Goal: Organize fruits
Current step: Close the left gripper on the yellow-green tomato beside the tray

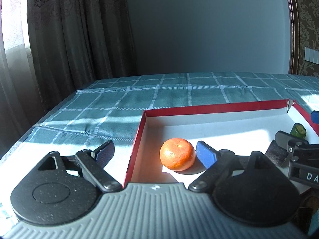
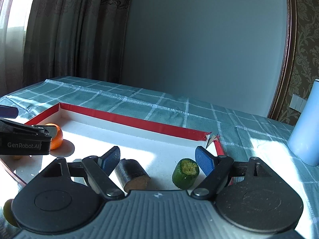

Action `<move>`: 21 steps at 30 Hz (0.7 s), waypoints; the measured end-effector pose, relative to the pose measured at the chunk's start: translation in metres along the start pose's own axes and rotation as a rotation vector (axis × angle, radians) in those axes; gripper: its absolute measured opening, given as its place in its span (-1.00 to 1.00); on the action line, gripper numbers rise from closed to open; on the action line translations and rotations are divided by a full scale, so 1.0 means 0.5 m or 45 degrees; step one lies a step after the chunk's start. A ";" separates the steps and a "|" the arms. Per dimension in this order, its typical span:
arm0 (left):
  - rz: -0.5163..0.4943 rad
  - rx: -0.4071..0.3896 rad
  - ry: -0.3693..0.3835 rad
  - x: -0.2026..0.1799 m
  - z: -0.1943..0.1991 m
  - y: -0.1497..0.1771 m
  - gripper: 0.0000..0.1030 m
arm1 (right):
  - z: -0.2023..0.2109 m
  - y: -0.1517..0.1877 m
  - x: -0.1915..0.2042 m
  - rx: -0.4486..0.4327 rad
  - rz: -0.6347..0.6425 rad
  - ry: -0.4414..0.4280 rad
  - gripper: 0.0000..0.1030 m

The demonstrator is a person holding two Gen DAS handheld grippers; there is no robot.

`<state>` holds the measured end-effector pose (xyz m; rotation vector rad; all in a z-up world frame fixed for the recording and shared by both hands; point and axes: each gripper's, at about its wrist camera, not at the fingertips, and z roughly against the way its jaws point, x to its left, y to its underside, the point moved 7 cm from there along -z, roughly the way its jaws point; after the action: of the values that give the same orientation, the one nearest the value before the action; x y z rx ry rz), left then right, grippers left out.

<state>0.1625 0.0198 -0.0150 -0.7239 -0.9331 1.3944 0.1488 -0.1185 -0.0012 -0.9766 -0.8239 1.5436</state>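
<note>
Fruit (yellowish) — mostly hidden, unidentifiable.

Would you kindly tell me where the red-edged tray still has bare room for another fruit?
The white floor along the far wall of the tray, between the orange and the torn corner, is bare. The near right end is crowded by the dark cut piece and green cut piece.

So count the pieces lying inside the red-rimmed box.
3: an orange near the left wall, a dark cut piece in the middle, and a green cut piece near the right corner. Others may be hidden.
</note>
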 end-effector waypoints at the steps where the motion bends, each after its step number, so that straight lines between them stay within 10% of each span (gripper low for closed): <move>1: 0.004 0.001 0.002 0.002 0.004 0.002 0.73 | 0.007 0.002 -0.004 -0.004 -0.011 -0.002 0.60; 13: 0.029 -0.049 0.197 0.019 0.123 0.052 0.75 | 0.119 0.043 -0.044 -0.006 -0.136 -0.093 0.60; 21: -0.202 -0.095 0.329 -0.058 0.180 0.090 0.79 | 0.206 0.084 -0.064 -0.075 -0.181 -0.154 0.60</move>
<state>0.0637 -0.0151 -0.0150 -0.8456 -0.8227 1.1022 0.0408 -0.1582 0.0096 -0.8544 -1.0077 1.4731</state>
